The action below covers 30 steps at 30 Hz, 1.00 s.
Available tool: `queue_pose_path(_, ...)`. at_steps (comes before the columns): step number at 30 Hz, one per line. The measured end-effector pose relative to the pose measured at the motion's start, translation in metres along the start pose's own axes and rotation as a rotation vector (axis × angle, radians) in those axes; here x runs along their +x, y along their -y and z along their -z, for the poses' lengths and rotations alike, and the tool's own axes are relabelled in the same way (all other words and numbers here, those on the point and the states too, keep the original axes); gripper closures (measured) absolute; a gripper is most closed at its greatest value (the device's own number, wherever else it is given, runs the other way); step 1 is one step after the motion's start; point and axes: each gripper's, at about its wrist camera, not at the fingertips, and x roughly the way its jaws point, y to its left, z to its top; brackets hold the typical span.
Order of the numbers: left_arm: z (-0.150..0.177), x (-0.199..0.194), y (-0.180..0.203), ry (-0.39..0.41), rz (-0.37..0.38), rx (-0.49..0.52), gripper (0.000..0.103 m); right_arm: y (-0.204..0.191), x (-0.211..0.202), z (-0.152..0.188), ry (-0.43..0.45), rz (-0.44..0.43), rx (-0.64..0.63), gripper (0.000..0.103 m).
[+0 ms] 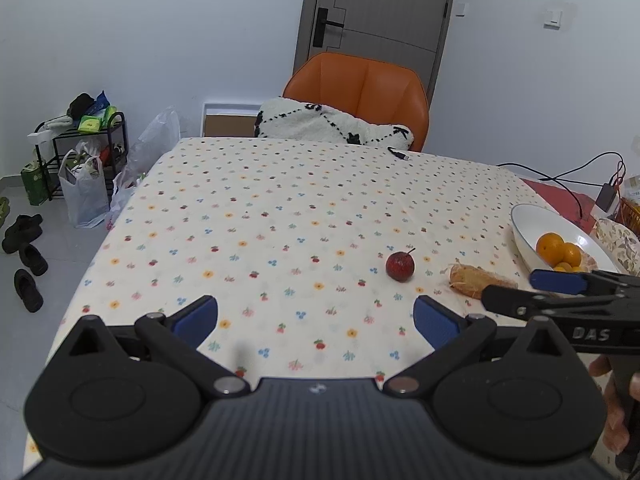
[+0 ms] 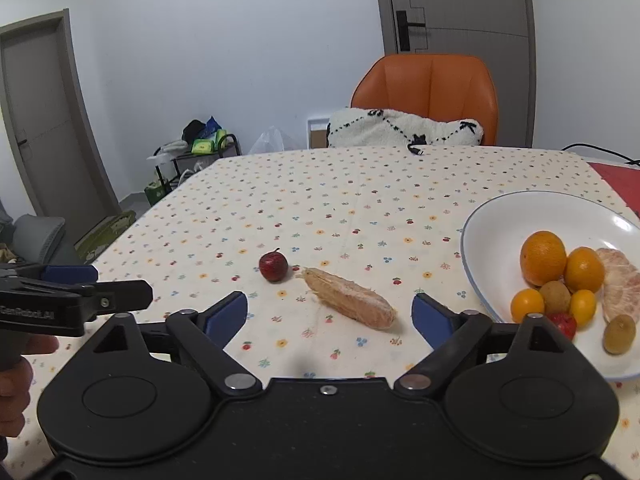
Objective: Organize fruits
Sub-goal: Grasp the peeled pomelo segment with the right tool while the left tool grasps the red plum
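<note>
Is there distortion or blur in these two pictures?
Left wrist view: the door frame bows and the corners go dark; the red fruit is sharp. Right wrist view: the same bending; the pomelo segment and bowl are sharp.

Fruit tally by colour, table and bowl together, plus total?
Orange: 4, all in the white bowl: big orange, second orange, two small ones
Red: 2: red fruit on the tablecloth, one in the bowl
Brown-green: 2, in the bowl
Pink peeled segments: 2: table, bowl
Total: 10
</note>
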Motion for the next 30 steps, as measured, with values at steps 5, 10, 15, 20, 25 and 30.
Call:
queue_pose_path(5, -0.005, 0.007, 0.002, 0.014, 0.003, -0.015, 0.000, 0.002, 0.016, -0.003, -0.023, 0.009, -0.027, 0.027)
queue_pose_path(10, -0.011, 0.016, 0.007, 0.008, 0.003, -0.005, 0.000, 0.007, 0.028, -0.003, -0.043, 0.000, -0.037, 0.038)
queue_pose_path(15, -0.015, 0.026, 0.014, 0.002, 0.005, 0.004, 0.000, 0.009, 0.038, -0.005, -0.055, -0.005, -0.050, 0.050)
queue_pose_path(20, -0.019, 0.036, 0.024, 0.014, -0.006, 0.030, 0.000, 0.010, 0.040, -0.003, -0.060, 0.004, -0.053, 0.076)
queue_pose_path(25, -0.022, 0.045, 0.036, 0.019, -0.004, 0.050, 0.003, 0.013, 0.033, 0.002, -0.049, -0.036, -0.034, 0.080)
queue_pose_path(30, -0.024, 0.055, 0.047, 0.022, 0.008, 0.068, 0.011, 0.018, 0.022, 0.003, -0.018, -0.044, -0.007, 0.081)
